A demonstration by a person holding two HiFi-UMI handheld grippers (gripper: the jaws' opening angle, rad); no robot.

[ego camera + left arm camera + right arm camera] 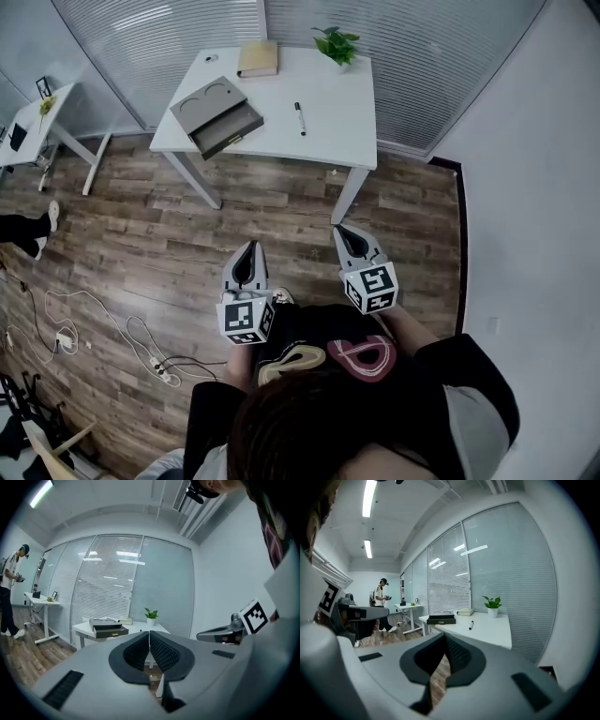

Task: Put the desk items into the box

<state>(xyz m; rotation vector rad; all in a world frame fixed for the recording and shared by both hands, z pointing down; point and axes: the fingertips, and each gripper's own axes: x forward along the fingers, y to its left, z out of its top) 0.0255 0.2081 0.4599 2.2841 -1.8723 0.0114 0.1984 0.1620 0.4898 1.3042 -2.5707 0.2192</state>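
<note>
Across the wooden floor from me stands a white desk. It carries a grey box with an open drawer, a tan book, a black marker and a small potted plant. My left gripper and right gripper are held in front of me over the floor, well short of the desk. Both are shut with nothing between the jaws. The left gripper view shows its shut tips and the box far ahead. The right gripper view shows shut tips, the box and the marker.
A second white desk stands at the far left, with another person beside it. Cables and a power strip lie on the floor at my left. A white wall runs along the right, and blinds hang behind the desk.
</note>
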